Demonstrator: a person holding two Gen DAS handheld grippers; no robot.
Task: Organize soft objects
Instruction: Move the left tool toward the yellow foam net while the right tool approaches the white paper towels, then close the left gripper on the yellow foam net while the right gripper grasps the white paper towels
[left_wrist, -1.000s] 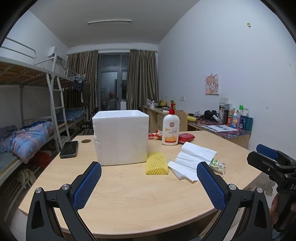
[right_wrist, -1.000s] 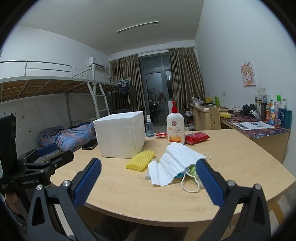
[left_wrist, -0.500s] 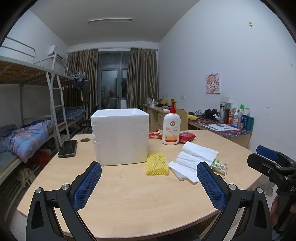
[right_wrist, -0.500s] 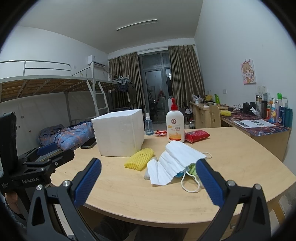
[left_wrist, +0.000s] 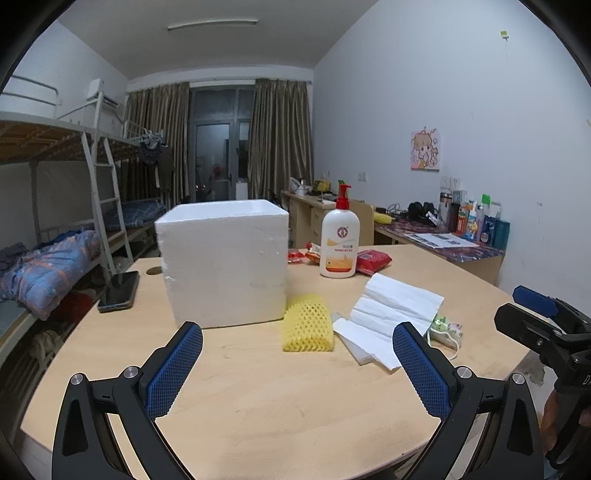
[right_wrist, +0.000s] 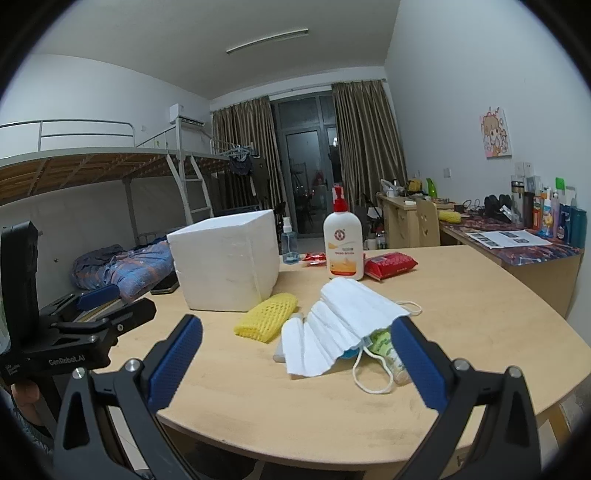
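A white foam box (left_wrist: 223, 262) (right_wrist: 225, 266) stands on the round wooden table (left_wrist: 258, 387). A yellow foam net sleeve (left_wrist: 306, 323) (right_wrist: 266, 321) lies beside its right front corner. To the right lies a stack of white face masks (left_wrist: 388, 317) (right_wrist: 340, 328) over a small green packet (right_wrist: 384, 345). My left gripper (left_wrist: 297, 365) is open and empty, above the table's near edge, short of the net. My right gripper (right_wrist: 295, 365) is open and empty, just short of the masks.
A lotion pump bottle (left_wrist: 340, 240), a red tissue pack (left_wrist: 373, 260) and red snack wrappers (left_wrist: 304, 254) sit behind. A phone (left_wrist: 120, 291) lies at the left. A small spray bottle (right_wrist: 290, 245) stands behind the box. Bunk beds are left, desks right.
Both grippers have moved slightly forward toward the table's objects; both stay open. Nothing on the table has moved.
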